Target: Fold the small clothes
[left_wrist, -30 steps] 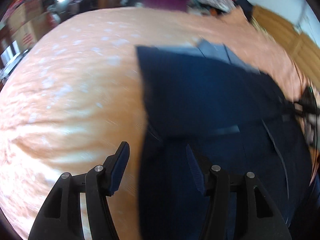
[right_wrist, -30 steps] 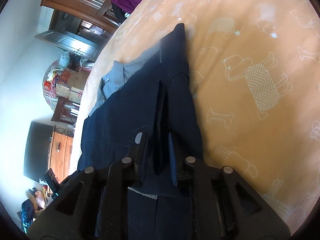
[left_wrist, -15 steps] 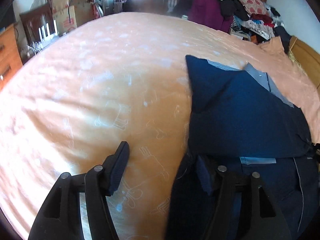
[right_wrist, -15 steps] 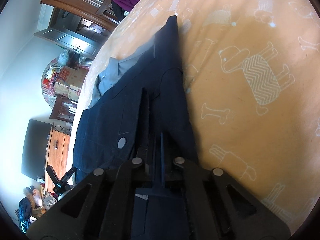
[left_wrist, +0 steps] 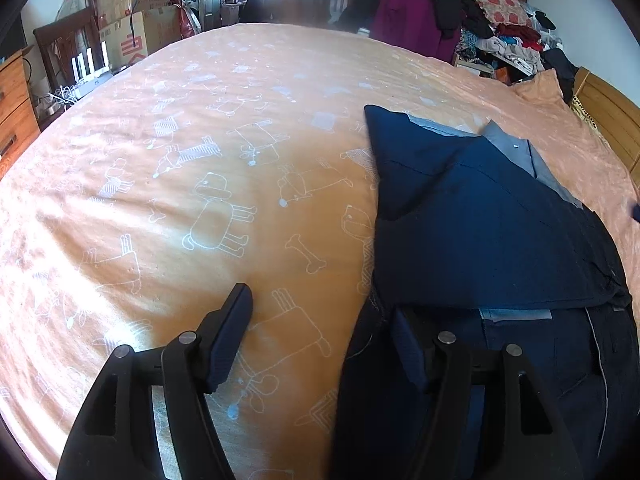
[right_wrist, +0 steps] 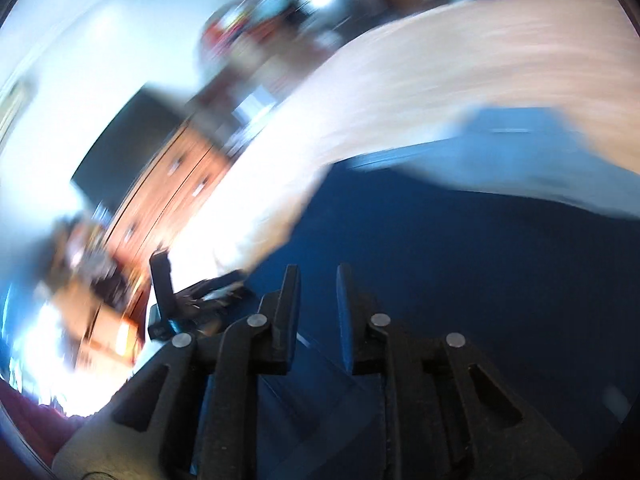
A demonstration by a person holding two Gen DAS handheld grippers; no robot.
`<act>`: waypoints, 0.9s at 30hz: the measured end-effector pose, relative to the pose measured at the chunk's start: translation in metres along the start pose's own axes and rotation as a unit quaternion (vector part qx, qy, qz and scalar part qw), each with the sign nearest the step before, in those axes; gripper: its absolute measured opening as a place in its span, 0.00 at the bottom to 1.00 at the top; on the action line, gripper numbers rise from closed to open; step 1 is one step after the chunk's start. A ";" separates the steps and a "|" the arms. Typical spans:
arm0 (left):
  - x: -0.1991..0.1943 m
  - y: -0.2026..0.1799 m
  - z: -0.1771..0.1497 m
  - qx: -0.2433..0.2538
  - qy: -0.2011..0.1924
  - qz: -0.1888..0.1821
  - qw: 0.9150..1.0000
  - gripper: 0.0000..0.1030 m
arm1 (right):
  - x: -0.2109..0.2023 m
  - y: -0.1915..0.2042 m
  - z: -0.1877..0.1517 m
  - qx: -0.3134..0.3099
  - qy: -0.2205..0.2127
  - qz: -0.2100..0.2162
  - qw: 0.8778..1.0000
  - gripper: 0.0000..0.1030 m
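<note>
left gripper (left_wrist: pixel 320 332) sits low over the orange bedsheet (left_wrist: pixel 200 184), jaws wide apart and empty, its right finger at the edge of the dark blue garment (left_wrist: pixel 480 232), which lies partly folded on the bed's right side. right gripper (right_wrist: pixel 318 296) hovers above the same blue cloth, jaws slightly parted with nothing between them. half a second ago it was clamped shut on a fold; now it has let go, and its view is smeared by fast motion.
</note>
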State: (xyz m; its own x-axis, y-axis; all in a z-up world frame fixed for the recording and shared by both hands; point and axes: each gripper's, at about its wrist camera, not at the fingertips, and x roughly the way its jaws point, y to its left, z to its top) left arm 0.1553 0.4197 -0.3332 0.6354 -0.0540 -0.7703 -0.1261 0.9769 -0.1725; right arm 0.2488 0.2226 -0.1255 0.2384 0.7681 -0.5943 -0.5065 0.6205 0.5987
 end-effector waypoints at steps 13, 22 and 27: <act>-0.008 0.010 -0.006 -0.027 -0.001 -0.049 0.998 0.69 | 0.154 0.000 0.003 -0.004 0.140 -0.002 0.990 0.00; -0.048 -0.025 0.012 -0.002 -0.079 -0.159 0.984 0.65 | 0.153 0.027 0.024 -0.066 0.137 0.012 0.988 0.19; 0.018 -0.004 -0.001 -0.080 0.031 -0.191 0.978 0.58 | 0.206 0.007 0.043 -0.036 0.242 0.085 0.966 0.06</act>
State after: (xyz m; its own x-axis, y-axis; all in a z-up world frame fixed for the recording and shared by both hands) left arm 0.1665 0.4144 -0.3473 0.6135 -0.4252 -0.6654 -0.0099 0.8384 -0.5449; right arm 0.3304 0.3920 -0.2209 -0.2595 0.6834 -0.6824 -0.5645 0.4660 0.6813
